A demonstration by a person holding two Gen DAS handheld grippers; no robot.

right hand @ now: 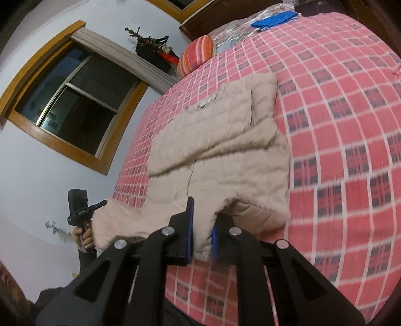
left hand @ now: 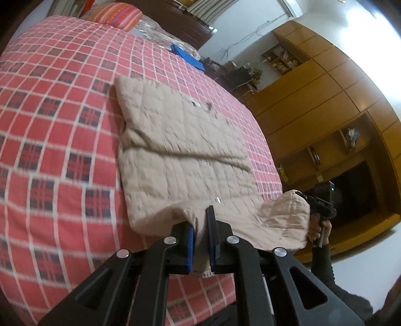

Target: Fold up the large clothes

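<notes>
A beige quilted jacket lies on the red checked bedspread, sleeves folded across its body. My left gripper is shut on the jacket's near hem, lifting it off the bed. In the right wrist view the same jacket spreads away from me, and my right gripper is shut on the other end of the near hem. Each view shows the other gripper held in a hand, at the right edge and at the left, partly hidden by raised cloth.
A striped orange pillow and blue folded cloth sit at the bed's head. Wooden cabinets line the wall on one side; a dark window is on the other. The bed's near edge lies just below the grippers.
</notes>
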